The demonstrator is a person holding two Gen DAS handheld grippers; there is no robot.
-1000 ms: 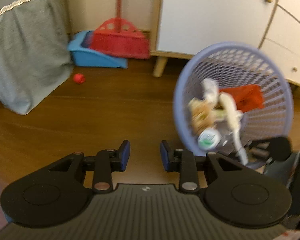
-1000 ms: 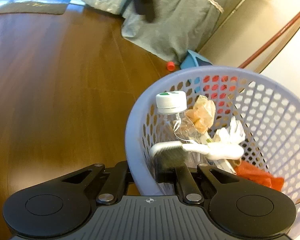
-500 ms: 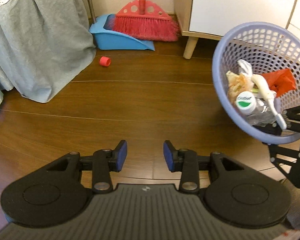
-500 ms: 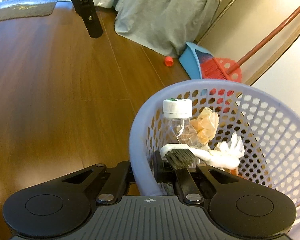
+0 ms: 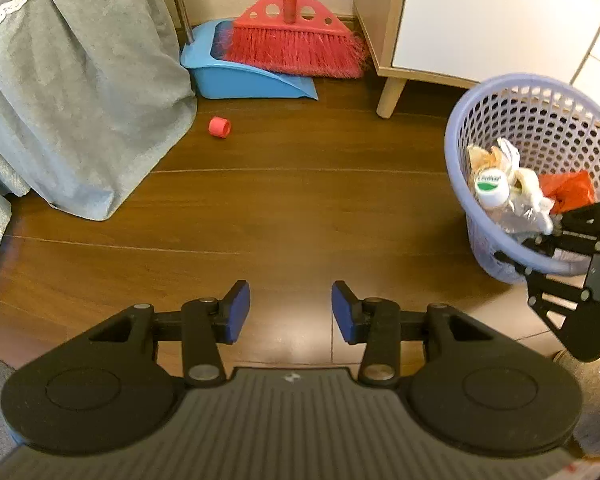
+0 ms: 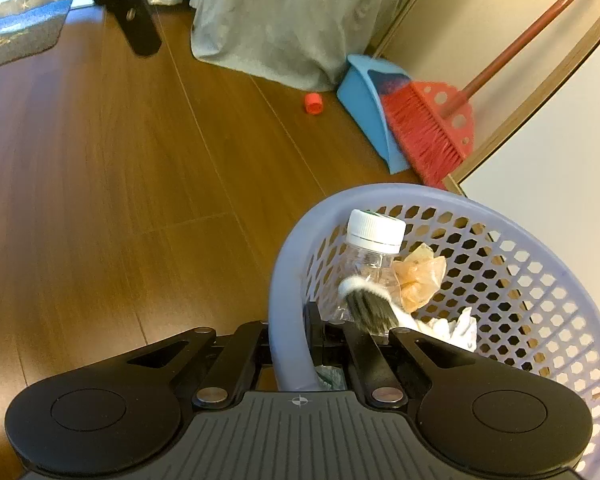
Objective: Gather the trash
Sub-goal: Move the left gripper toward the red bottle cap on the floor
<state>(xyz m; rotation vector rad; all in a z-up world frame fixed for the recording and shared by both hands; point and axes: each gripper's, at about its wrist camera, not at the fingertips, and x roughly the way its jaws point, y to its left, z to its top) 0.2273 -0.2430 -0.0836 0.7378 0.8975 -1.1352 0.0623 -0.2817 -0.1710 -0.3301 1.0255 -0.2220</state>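
Grippers both tilt down toward the wooden floor (image 5: 284, 208). My right gripper (image 6: 290, 344) is clamped on the rim of the lavender mesh basket (image 6: 288, 280), which holds a capped plastic bottle (image 6: 374, 240), a brush (image 6: 368, 304) and wrappers. My left gripper (image 5: 291, 308) hangs empty, its jaws just widened. Compared with a second ago, the red bottle cap (image 5: 219, 126) by the blue dustpan (image 5: 236, 76) sits nearer centre.

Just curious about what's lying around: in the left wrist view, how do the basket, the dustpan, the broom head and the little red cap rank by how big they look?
1. Basket, though it sits nearer the camera.
2-3. Broom head and dustpan: too alike to rank, and the broom covers part of the dustpan.
4. Red cap, clearly the smallest.
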